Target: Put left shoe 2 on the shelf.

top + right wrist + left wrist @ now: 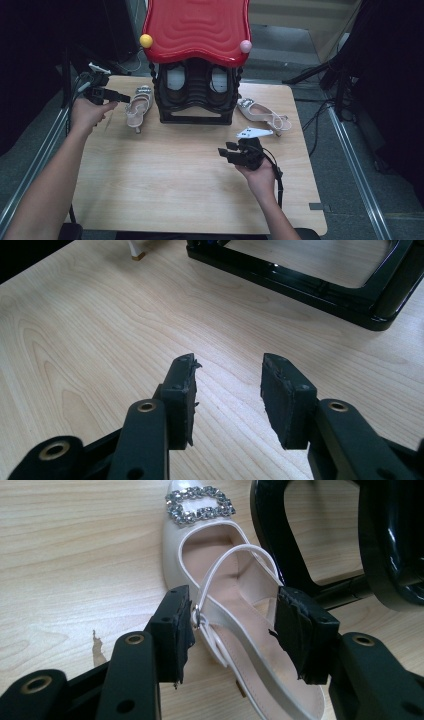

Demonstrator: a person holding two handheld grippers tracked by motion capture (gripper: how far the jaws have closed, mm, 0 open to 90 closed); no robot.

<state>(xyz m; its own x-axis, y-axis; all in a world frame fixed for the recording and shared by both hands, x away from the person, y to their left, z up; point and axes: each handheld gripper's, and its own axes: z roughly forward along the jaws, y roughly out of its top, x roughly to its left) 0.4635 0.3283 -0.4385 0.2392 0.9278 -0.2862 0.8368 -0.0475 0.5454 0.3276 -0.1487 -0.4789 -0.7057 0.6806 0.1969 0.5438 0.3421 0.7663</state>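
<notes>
the right gripper rests low over the wooden table, wrist bent inward, jaws apart and empty. farther off, the left gripper reaches level toward the cream heeled shoe beside the black rack, jaws wide, straddling its strap without pressing.

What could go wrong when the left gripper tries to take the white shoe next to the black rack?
1. The left gripper stands open around the heel end of the white shoe, near its thin strap. Closing there might pinch only the strap, so the shoe could dangle or slip.
2. The black rack is very close beside the shoe; one jaw may bump it.
</notes>
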